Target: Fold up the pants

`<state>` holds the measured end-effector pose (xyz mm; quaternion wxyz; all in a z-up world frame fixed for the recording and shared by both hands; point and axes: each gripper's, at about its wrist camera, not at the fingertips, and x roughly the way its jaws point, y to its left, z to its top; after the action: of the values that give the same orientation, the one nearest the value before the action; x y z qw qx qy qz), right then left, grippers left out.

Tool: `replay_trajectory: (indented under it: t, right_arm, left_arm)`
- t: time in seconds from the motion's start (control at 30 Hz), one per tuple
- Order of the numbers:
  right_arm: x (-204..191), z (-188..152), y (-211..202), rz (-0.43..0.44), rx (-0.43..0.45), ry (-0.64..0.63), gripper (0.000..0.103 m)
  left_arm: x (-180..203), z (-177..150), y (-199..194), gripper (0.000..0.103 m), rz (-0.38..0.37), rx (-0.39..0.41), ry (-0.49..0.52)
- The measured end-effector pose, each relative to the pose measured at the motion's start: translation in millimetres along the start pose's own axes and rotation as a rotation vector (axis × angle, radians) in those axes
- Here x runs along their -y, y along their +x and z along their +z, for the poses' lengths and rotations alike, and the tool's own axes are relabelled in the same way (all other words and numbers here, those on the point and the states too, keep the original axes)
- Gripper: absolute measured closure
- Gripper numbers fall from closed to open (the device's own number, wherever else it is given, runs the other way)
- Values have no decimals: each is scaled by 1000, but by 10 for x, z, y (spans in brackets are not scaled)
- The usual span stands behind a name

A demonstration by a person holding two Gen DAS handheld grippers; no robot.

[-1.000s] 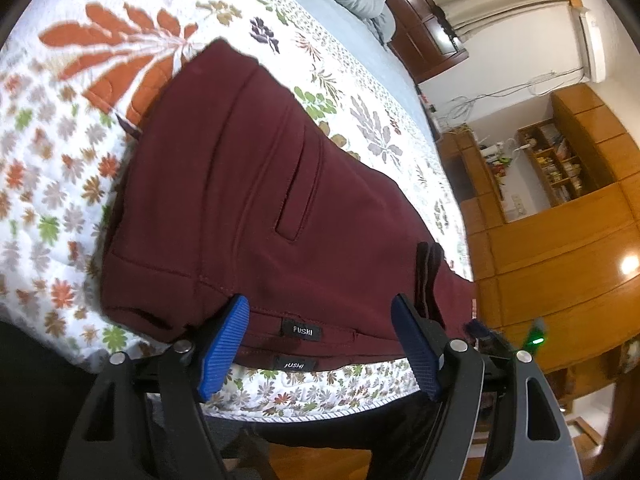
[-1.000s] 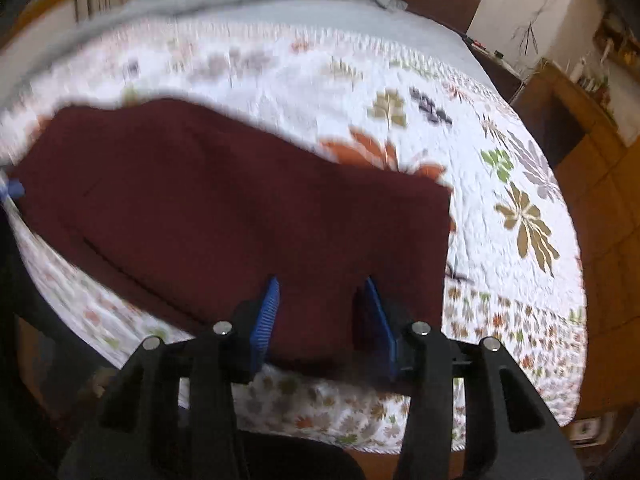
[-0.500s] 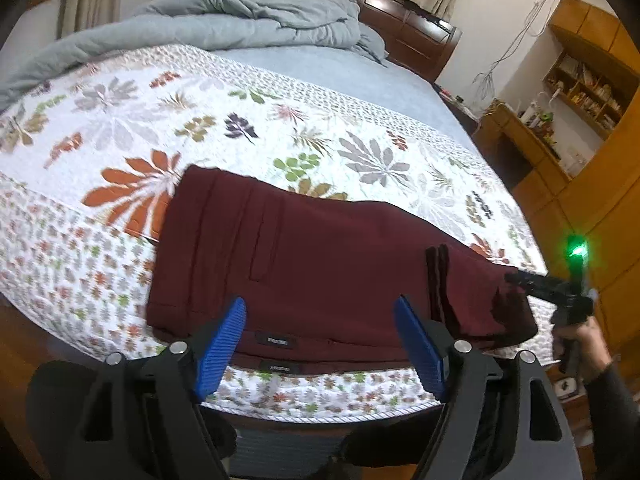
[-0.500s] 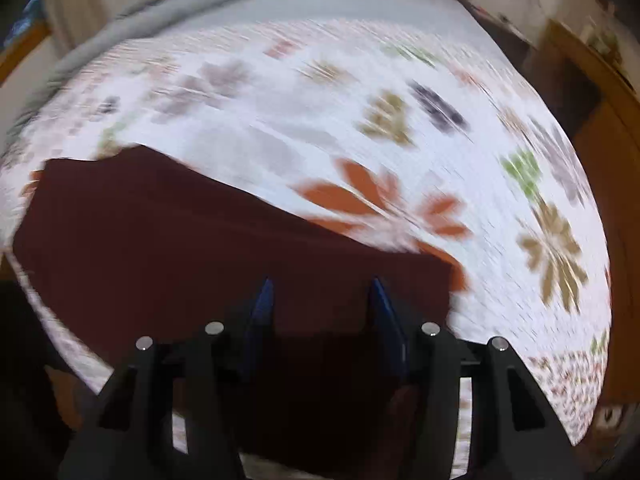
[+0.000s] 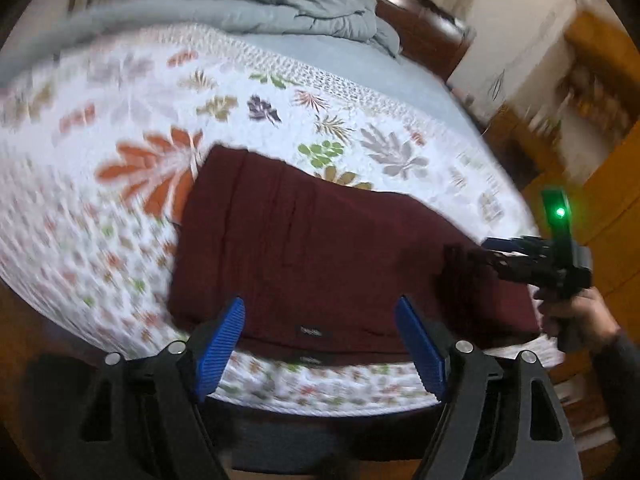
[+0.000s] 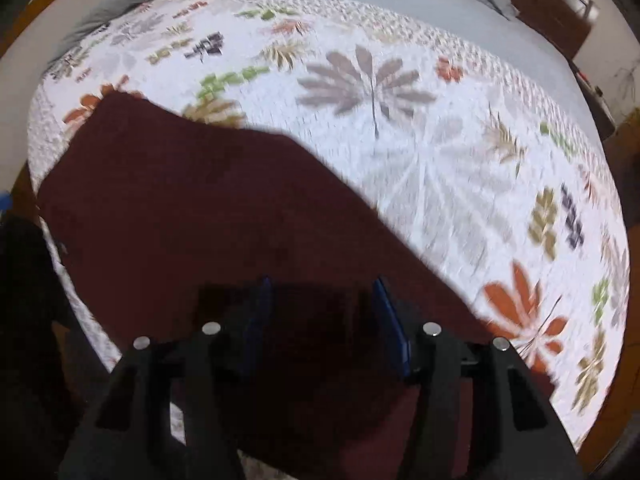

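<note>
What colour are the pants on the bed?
Dark maroon pants, seen best in the left wrist view.

bed [image 5: 360, 92]: floral quilt [image 5: 120, 128], grey duvet [image 5: 280, 8] | headboard [image 5: 424, 28]: dark wood | wall [image 5: 516, 40]: cream | cabinets [image 5: 612, 208]: orange wood

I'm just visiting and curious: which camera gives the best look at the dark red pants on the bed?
The left wrist view: the pants lie nearly whole on the floral quilt, with a small label at the near edge. The right wrist view shows only blurred, shadowed cloth, part of it hidden behind the right gripper.
</note>
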<state>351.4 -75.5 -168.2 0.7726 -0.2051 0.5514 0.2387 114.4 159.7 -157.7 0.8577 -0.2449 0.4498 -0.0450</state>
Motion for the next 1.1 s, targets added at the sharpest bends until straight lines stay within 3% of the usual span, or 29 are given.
replay_trajectory:
  t: [0.1, 0.17, 0.23, 0.3, 0.47, 0.6, 0.63, 0.73, 0.87, 1.1]
  right_arm:
    - [-134, 333, -122, 134, -18, -46, 35]
    - [-318, 595, -128, 263, -53, -105, 27]
    - [-545, 875, -78, 351, -87, -163, 27]
    - [-757, 1104, 8, 418, -134, -220, 26]
    - [-1304, 1535, 296, 464, -239, -373, 24]
    - [-1527, 1826, 493, 511, -281, -404, 24]
    - [-1581, 1919, 549, 533, -292, -403, 23]
    - [-1689, 2080, 694, 577, -336, -416, 23]
    - [-1819, 2223, 826, 584, -367, -446, 22]
    - [-2015, 2327, 985, 611, -402, -485, 22]
  left_arm:
    - [-398, -166, -92, 25, -148, 42, -208]
    - [-702, -351, -104, 23, -184, 59, -391]
    - [-930, -525, -16, 23, -230, 33, -542]
    - [-1030, -604, 67, 23, -253, 14, -615]
    - [-1117, -657, 309, 21, -294, -7, -721]
    - [-1227, -633, 578, 20, -315, -37, -840]
    - [-1233, -614, 606, 15, -327, -32, -855]
    - [-1209, -565, 643, 15, -315, -31, -868]
    - [-1097, -423, 591, 15, -300, 7, -818]
    - [-1360, -566, 720, 15, -406, 17, -990]
